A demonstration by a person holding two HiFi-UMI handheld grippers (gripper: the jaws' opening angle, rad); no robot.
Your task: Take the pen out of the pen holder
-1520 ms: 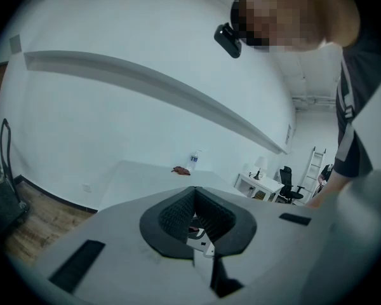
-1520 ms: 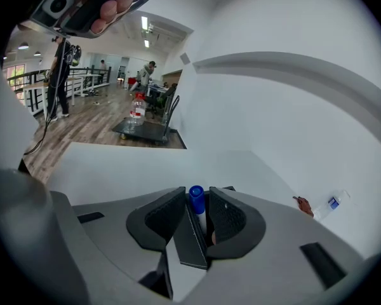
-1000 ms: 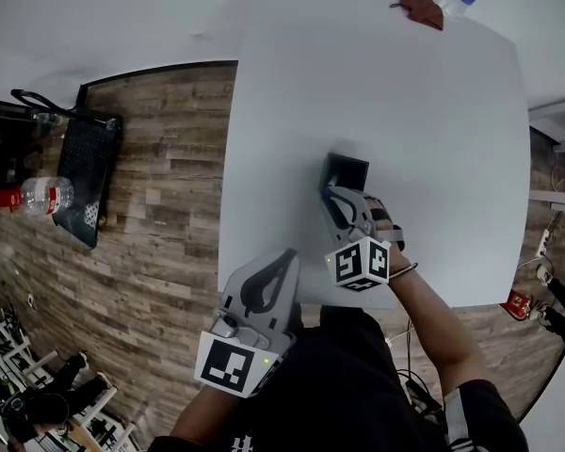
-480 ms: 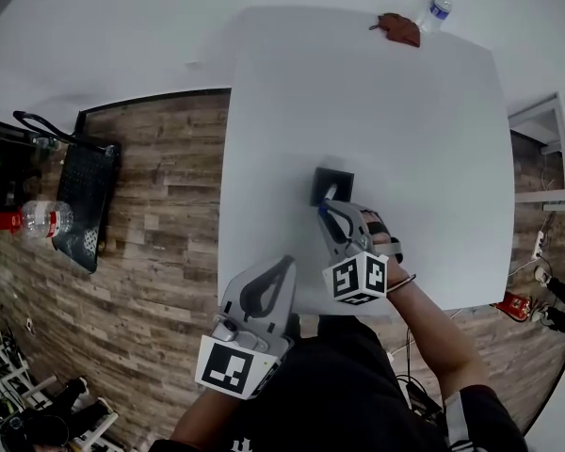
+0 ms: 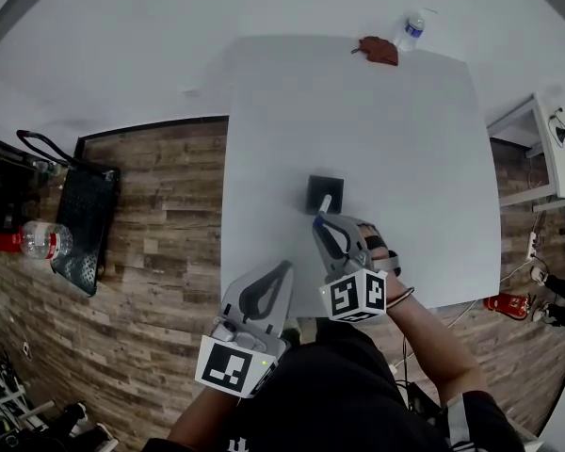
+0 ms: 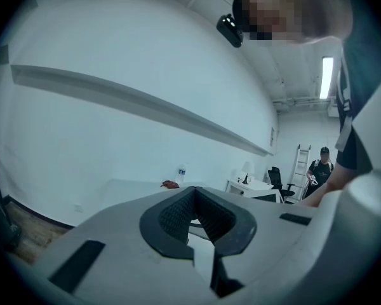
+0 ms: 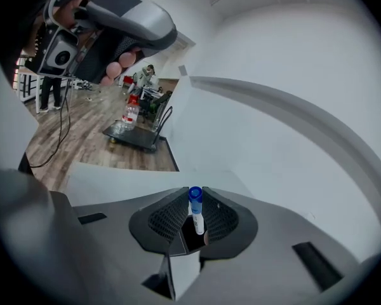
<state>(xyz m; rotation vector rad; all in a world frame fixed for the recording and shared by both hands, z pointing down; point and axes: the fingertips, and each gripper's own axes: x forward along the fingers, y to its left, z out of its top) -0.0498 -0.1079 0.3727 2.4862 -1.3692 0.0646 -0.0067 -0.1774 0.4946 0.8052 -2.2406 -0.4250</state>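
Observation:
The black square pen holder (image 5: 331, 186) stands in the middle of the white table (image 5: 405, 158). My right gripper (image 5: 318, 219) hovers just on the near side of it, shut on a white pen (image 5: 325, 202) with a blue cap. In the right gripper view the pen (image 7: 197, 218) stands upright between the pads (image 7: 225, 220), cap on top; its lower end is hidden in the dark gap beneath. My left gripper (image 5: 283, 267) hangs over the table's near edge, shut and holding nothing. In its own view the left gripper (image 6: 193, 191) points across the table.
A water bottle (image 5: 411, 26) and a reddish-brown object (image 5: 379, 50) lie at the table's far edge. On the wood floor to the left are a black cart (image 5: 83, 217) and a bottle (image 5: 40, 241). A white side table (image 5: 537, 149) stands at the right.
My right gripper has drawn back toward me from the holder with the pen in it, and more of the pen now shows. The left gripper has barely moved. The head view has pulled higher.

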